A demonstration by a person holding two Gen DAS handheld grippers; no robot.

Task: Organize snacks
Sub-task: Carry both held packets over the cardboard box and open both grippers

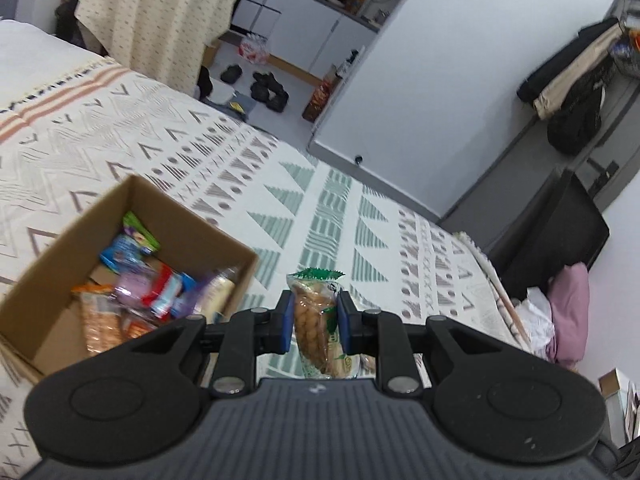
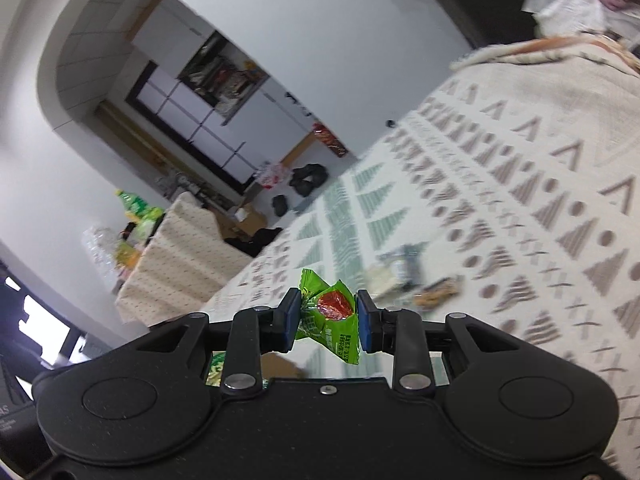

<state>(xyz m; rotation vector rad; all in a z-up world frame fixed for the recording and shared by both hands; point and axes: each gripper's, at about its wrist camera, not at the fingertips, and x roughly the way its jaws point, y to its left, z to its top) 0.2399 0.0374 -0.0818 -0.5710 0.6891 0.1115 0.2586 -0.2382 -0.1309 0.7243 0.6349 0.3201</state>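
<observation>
My left gripper [image 1: 314, 322] is shut on a clear packet of twisted dough sticks [image 1: 316, 320] with a green top edge, held above the patterned bedspread [image 1: 320, 208]. An open cardboard box [image 1: 132, 264] holding several mixed snack packets sits just left of it. My right gripper [image 2: 328, 320] is shut on a small green packet with a red date showing [image 2: 330, 312], held above the bedspread [image 2: 500, 200]. Two or three loose snack packets [image 2: 416, 280] lie on the bedspread beyond the right gripper, blurred.
A cloth-covered table [image 1: 152, 12] with more packets stands past the bed's far side, also in the right wrist view [image 2: 180, 256]. A black chair [image 1: 552, 236] with pink and white cloth stands off the bed's right edge. Shoes and bags lie on the floor [image 1: 264, 88].
</observation>
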